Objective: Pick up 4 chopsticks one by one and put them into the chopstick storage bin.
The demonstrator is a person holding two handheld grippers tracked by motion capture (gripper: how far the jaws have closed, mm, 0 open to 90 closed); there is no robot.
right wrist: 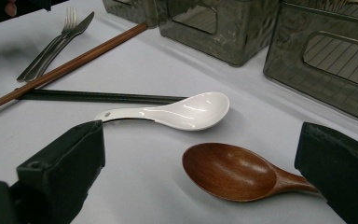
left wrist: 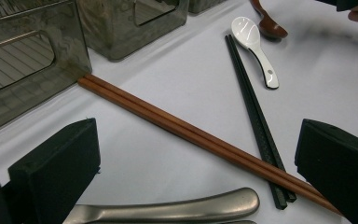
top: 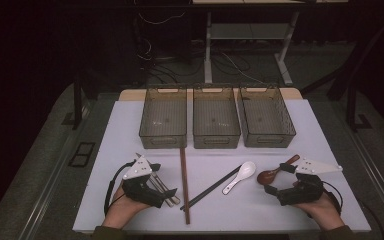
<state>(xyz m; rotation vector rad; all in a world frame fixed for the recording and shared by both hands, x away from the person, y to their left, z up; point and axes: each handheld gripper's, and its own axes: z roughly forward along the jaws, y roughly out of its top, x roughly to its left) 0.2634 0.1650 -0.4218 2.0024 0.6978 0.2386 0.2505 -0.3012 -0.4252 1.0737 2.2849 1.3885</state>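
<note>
My left gripper rests open at the front left of the white table. A metal fork and knife lie between its jaws, their handles not pinched. Brown chopsticks and black chopsticks lie crossed just right of it. A white ceramic spoon lies mid-table. At the front right, my right gripper is open around a wooden spoon, whose bowl lies between the jaws, untouched.
Three translucent grey bins stand in a row along the back of the table. The brown chopsticks' far tip touches the gap between the left and middle bins. Desk legs and cables lie on the floor beyond.
</note>
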